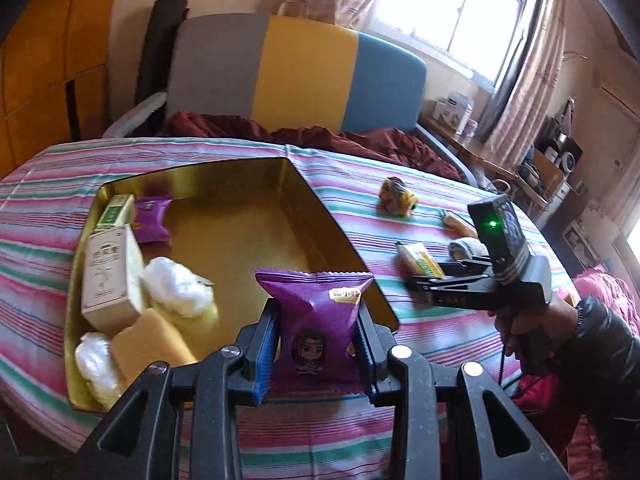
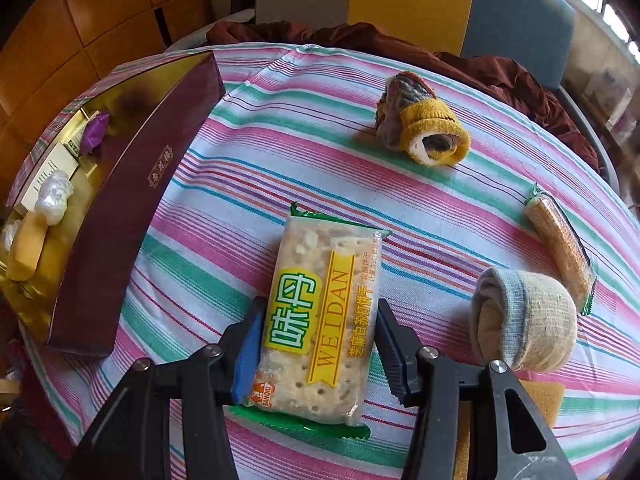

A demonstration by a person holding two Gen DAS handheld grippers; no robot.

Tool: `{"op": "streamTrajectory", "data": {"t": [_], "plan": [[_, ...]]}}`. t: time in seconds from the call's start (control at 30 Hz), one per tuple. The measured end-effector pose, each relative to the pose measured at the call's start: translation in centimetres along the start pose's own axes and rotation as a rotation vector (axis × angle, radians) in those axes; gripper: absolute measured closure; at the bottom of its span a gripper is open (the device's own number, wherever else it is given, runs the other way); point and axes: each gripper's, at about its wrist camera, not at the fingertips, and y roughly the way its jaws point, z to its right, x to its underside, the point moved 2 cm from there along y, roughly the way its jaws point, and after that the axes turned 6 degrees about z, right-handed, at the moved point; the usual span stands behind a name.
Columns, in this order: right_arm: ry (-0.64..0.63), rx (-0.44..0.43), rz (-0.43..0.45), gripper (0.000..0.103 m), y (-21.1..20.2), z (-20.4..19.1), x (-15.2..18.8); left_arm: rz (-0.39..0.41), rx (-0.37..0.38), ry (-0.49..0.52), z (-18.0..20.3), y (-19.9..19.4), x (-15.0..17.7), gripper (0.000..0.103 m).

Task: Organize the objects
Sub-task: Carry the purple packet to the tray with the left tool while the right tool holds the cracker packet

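Observation:
My left gripper [image 1: 317, 320] is shut on a purple snack packet [image 1: 312, 292], which it holds upright above the near right corner of the gold-lined tin [image 1: 248, 232]. Inside the tin lie a white box [image 1: 108, 276], a green box [image 1: 116, 210], a second purple packet [image 1: 150, 220], white wrapped lumps [image 1: 176, 288] and a yellow sponge [image 1: 148, 340]. To the right of the tin, my right gripper [image 2: 320, 308] has its pads against both long sides of a green-ended cracker packet [image 2: 324, 312] resting on the striped cloth. In the left wrist view the right gripper [image 1: 424, 280] is blurred.
The tin's maroon wall [image 2: 132, 208] stands left of the cracker packet. On the cloth lie a yellow rolled sock [image 2: 424, 124], a beige rolled sock [image 2: 524, 320], a long biscuit bar [image 2: 560, 248] and a sponge [image 2: 536, 400]. A chair stands behind the table. A dark sleeve [image 1: 600, 340] is at right.

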Motion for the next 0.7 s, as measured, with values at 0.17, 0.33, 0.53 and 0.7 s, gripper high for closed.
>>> {"op": "streamTrajectory", "data": {"t": [0.17, 0.33, 0.53, 0.7], "plan": [[-0.035, 0.028, 0.007, 0.051, 1.0, -1.0, -0.7, -0.003, -0.008, 0.014, 0.1, 0.0, 0.4, 0.069], [-0.072, 0.051, 0.017, 0.052, 1.2, -1.5, -0.8, 0.015, -0.005, 0.112, 2.7, -0.1, 0.1, 0.069], [-0.111, 0.069, 0.028, 0.052, 2.6, -2.4, -1.6, 0.024, -0.01, 0.208, 5.2, 0.0, -0.1, 0.069], [-0.123, 0.077, 0.031, 0.052, 2.5, -2.6, -1.6, 0.006, -0.012, 0.225, 5.7, 0.5, 0.2, 0.069]]}}
